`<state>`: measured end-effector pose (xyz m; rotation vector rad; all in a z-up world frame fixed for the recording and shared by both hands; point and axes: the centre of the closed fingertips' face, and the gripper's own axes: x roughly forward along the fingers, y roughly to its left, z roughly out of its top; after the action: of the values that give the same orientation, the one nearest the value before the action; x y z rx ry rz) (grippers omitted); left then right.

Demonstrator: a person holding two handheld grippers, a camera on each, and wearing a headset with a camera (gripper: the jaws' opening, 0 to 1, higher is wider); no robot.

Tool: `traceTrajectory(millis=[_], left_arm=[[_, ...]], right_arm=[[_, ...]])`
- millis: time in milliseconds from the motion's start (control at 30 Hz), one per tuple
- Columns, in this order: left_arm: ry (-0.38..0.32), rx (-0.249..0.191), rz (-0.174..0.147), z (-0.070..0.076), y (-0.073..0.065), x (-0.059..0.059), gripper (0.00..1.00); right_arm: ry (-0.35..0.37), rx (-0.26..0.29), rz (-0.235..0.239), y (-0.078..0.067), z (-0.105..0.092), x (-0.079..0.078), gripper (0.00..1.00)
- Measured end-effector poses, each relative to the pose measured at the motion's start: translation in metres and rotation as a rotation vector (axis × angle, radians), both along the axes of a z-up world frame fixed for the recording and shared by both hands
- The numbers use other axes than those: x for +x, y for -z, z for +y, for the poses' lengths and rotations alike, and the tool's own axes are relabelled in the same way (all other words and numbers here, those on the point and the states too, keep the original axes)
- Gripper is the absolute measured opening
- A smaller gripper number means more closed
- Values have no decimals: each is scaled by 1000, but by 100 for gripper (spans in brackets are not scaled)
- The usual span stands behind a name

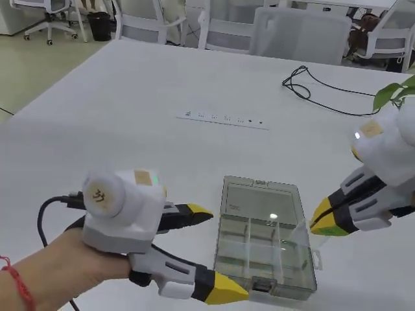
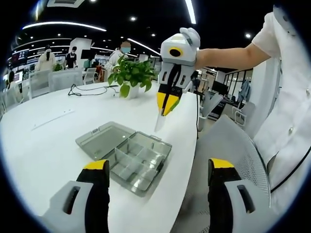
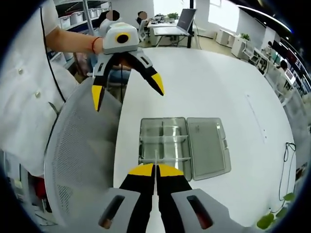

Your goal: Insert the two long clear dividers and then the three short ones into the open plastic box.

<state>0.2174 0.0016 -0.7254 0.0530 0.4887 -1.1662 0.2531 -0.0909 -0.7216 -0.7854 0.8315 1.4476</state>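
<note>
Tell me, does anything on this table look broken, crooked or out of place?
Nothing looks damaged or spilled. The plastic box lies flat with its lid open, and the dividers inside look straight. One clear divider is not seated yet: the right gripper pinches it in its fingers just above the box.

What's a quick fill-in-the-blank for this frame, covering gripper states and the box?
1. The left gripper has its jaws spread and holds ___.
2. The right gripper is ___ on a clear divider.
3. The plastic box lies on the white table with its lid ___.

Missing words: nothing; shut; open.
</note>
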Motion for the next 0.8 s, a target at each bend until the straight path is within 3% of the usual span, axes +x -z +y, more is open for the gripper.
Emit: traceTrajectory(millis=[233,333,533,667,800], left_arm=[[-15,17,7,6,8,2,97],[-17,21,13,7,10,1,99],[-19,21,19,8,11,1,100],[-23,17,19,7,10,1,100],[-23,14,18,6,10,1,100]], right_arm=[[-23,-56,-31,19,-2,7,3],[-27,-72,-30,33,-5,13,3],[-25,-84,-22,44,-6,17,3],[-21,-93,-18,49,-10,20,3],[-14,-91,-17,45,-10,20,3]])
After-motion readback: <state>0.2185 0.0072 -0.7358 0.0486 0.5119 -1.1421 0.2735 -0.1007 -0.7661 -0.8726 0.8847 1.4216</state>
